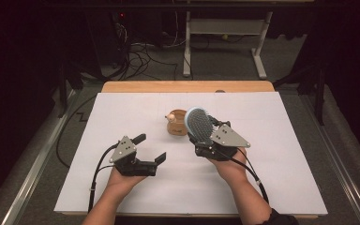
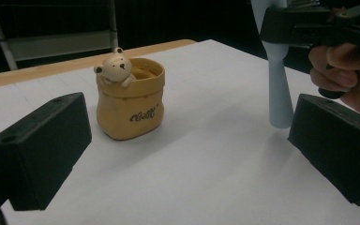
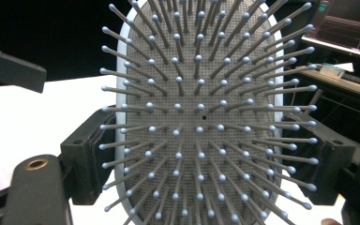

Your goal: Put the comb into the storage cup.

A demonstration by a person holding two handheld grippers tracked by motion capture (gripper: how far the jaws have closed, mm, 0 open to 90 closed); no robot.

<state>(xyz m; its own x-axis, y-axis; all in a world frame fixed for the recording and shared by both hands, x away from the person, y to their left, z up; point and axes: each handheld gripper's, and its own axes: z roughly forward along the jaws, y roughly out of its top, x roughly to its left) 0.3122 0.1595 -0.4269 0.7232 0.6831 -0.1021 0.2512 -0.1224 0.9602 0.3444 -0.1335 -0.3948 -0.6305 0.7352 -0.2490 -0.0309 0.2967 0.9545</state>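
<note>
A light blue hairbrush [image 1: 199,124] with grey bristles stands upright above the table, and my right gripper [image 1: 205,143] is shut on it. Its bristle pad [image 3: 201,112] faces the right gripper view's camera, jaws pressing both edges. The pale handle [image 2: 277,89] hangs down toward the white sheet in the left gripper view. A tan sack-shaped ceramic pot [image 1: 177,123] with a small bear [image 2: 116,68] on its rim stands just left of the brush. My left gripper [image 1: 151,149] is open with nothing between its jaws, low over the table, facing the pot [image 2: 130,103].
A white sheet [image 1: 122,108] covers the wooden table [image 1: 187,86]. Beyond the far edge are a desk frame [image 1: 225,28] and a tangle of cables [image 1: 140,51] on the floor. Metal rails [image 1: 37,164] run along both sides.
</note>
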